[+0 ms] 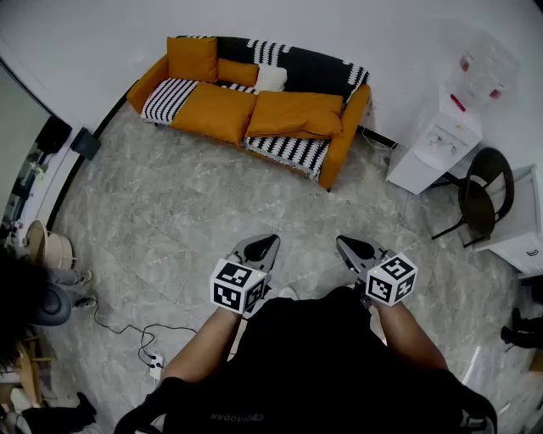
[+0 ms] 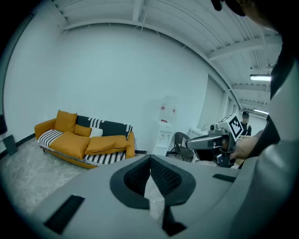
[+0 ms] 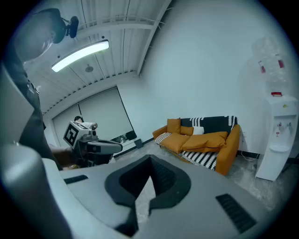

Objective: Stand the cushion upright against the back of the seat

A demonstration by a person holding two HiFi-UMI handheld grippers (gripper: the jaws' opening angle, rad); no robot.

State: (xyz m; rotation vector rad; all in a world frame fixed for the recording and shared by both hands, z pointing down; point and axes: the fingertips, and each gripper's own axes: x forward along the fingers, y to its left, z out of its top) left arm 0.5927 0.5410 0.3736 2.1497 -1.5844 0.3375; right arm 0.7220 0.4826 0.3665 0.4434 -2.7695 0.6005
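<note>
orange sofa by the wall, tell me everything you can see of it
The orange fabric sofa stands on the grey marbled floor by the white wall. A black-and-white patterned throw drapes its back; striped cloth covers the seat. Two large orange cushions lie flat on the seat, a third orange cushion stands upright at the head view's left end, and a small orange cushion and a white cushion lean on the back.

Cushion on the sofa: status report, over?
Left gripper and right gripper both shut, empty, well short of the sofa. Orange cushion lies flat on it, not yet stood up. Only floor between.
</note>
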